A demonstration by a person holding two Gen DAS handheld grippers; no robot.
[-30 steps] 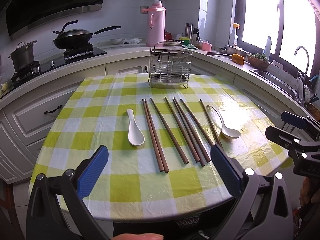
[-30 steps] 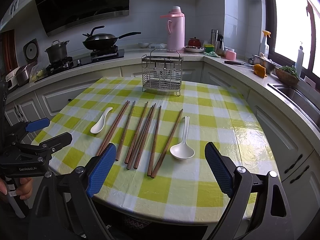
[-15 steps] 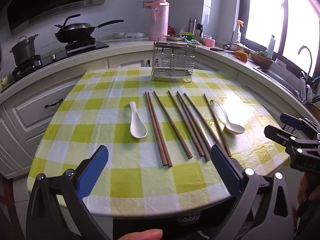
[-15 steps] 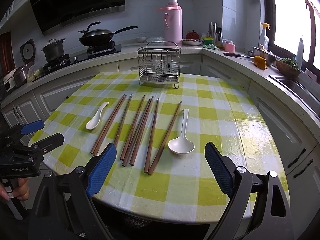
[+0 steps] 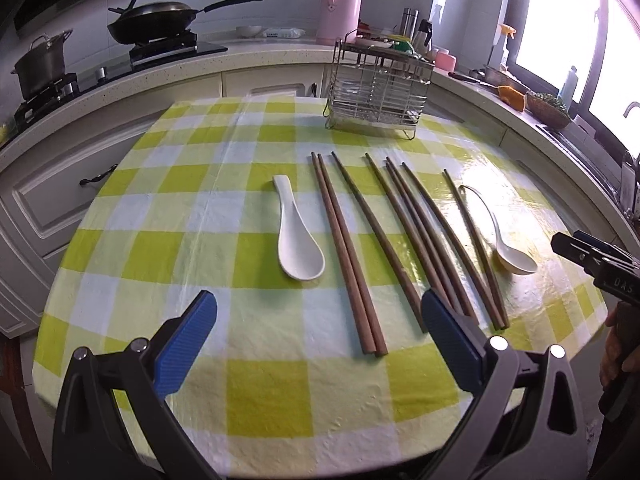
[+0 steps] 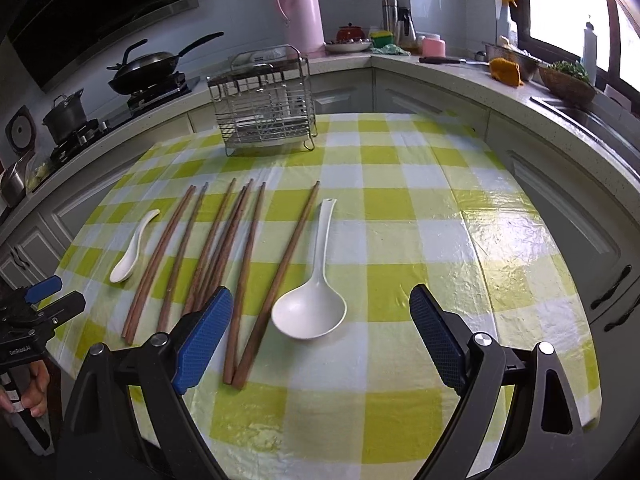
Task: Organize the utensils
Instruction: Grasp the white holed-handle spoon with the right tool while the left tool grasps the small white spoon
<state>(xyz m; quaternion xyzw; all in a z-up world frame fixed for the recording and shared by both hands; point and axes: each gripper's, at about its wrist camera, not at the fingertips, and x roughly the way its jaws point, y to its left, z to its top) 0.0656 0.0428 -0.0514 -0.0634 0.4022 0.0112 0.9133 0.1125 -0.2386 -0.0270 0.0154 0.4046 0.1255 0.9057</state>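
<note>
While nothing has yet been picked up, the round surface (image 5: 132, 248) with its yellow-and-white checked cloth fills the middle of both views, and every utensil lies flat on it. At the upper centre of the left view stands the wire rack (image 5: 376, 96), upright, empty as far as I can tell, and well apart from the utensils. Below it the brown chopsticks (image 5: 348, 248) lie in a loose fan across the centre, some touching, their near ends close to the cloth's front edge. The long white ladle (image 6: 312, 308) lies just beside the rightmost chopstick, lower centre of the right view; the short white spoon (image 5: 296, 236) lies just left of the chopsticks. The left gripper (image 5: 320, 336) and right gripper (image 6: 320, 332) both hover at the bottom of their frames, jaws spread wide and holding nothing. My worry is the crowding: closing on one chopstick could drag or roll its neighbours off the edge, and a thin round stick may twist in the pads.
</note>
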